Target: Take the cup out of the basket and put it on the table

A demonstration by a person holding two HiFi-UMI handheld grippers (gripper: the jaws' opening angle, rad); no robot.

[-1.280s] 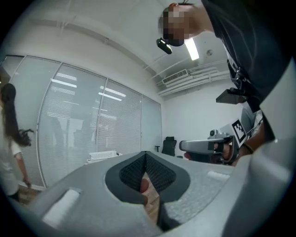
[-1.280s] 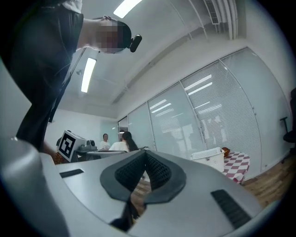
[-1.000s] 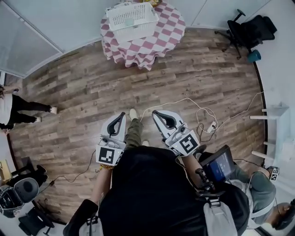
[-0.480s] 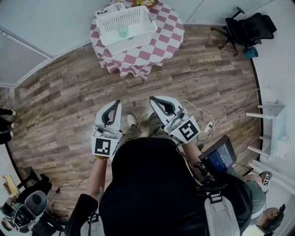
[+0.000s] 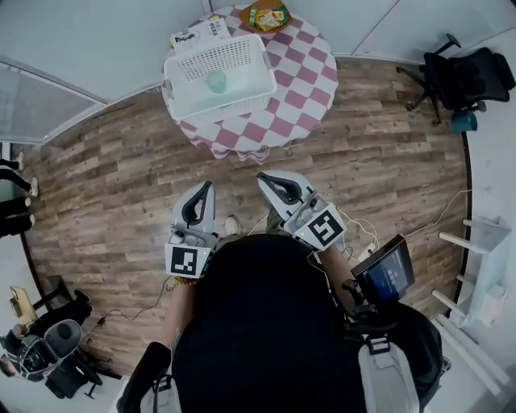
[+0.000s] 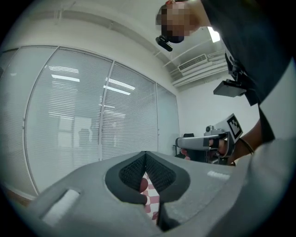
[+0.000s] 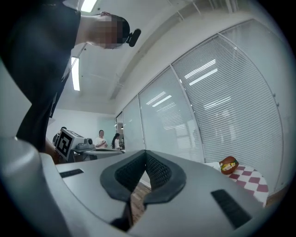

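Observation:
A pale green cup (image 5: 216, 80) stands inside a white plastic basket (image 5: 251, 89) on a round table (image 5: 298, 97) with a red-and-white checked cloth, seen in the head view at top centre. My left gripper (image 5: 206, 189) and right gripper (image 5: 264, 179) are held side by side over the wooden floor, short of the table, both pointing toward it. Both have their jaws together with nothing between them. In the left gripper view, a strip of the checked cloth (image 6: 151, 200) shows through the jaw gap. The cup is hidden in both gripper views.
A snack packet (image 5: 268, 15) and a printed sheet (image 5: 200, 33) lie on the table behind the basket; the packet (image 7: 228, 164) also shows in the right gripper view. A black office chair (image 5: 468, 81) stands at right. Cables (image 5: 363, 234) trail over the floor.
The table and basket have come nearer and lower in the head view as I walked toward them. Both grippers kept their shut pose, side by side.

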